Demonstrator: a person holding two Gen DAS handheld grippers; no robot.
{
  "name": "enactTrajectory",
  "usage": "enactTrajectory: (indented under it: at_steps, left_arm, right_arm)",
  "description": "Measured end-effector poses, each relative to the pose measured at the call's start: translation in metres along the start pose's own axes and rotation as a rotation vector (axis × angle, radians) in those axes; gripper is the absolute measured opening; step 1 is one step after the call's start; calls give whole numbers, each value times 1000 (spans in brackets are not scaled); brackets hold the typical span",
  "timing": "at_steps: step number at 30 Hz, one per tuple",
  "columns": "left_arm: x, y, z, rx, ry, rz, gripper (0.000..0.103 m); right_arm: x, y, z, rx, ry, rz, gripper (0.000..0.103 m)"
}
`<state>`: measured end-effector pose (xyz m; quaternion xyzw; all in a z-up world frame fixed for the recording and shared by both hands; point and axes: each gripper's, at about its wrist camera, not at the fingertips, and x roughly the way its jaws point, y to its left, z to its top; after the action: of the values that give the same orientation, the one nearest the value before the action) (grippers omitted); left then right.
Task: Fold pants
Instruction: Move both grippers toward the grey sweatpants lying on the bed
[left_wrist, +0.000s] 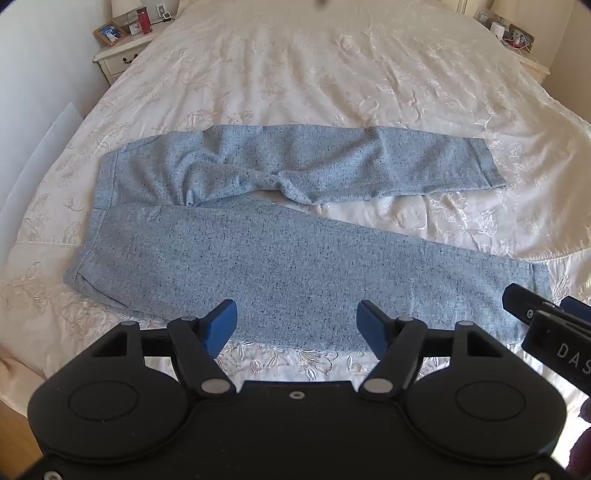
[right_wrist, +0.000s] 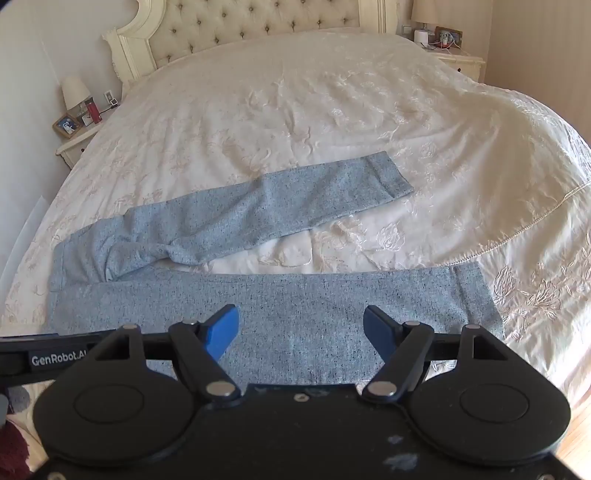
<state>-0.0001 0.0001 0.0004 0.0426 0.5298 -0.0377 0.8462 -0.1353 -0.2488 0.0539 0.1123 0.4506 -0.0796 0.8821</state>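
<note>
The left gripper (left_wrist: 297, 325) tilts steeply down over the near leg of the grey pants (left_wrist: 288, 258), jaws wide open and empty. The pants lie spread across the bed (left_wrist: 332, 74), waistband left, legs apart. The right gripper (right_wrist: 301, 330) hangs alongside, likewise tilted down, jaws open, holding nothing.

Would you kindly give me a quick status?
Left gripper and right gripper open, empty. Pants flat on bed, unfolded, far leg twisted. Nothing blocking.
</note>
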Motion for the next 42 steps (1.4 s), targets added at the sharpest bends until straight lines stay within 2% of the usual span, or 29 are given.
enactTrajectory:
  at_steps: [8, 10, 12, 23, 42]
  left_arm:
    - [-1, -16, -19, 34, -21, 30, 72]
    - [4, -9, -23, 28, -16, 17, 72]
    - [0, 0, -14, 31, 4, 15, 72]
    - [-3, -3, -18, 62, -2, 18, 72]
    - [-4, -1, -18, 59, 1, 18, 72]
  right_arm:
    - [6, 3, -2, -4, 35, -9, 78]
    - [5, 3, -2, -7, 44, -13, 78]
    - [5, 3, -2, -12, 49, -16, 78]
    - [-1, 8, -6, -21, 61, -31, 78]
    - [0, 14, -9, -37, 64, -25, 78]
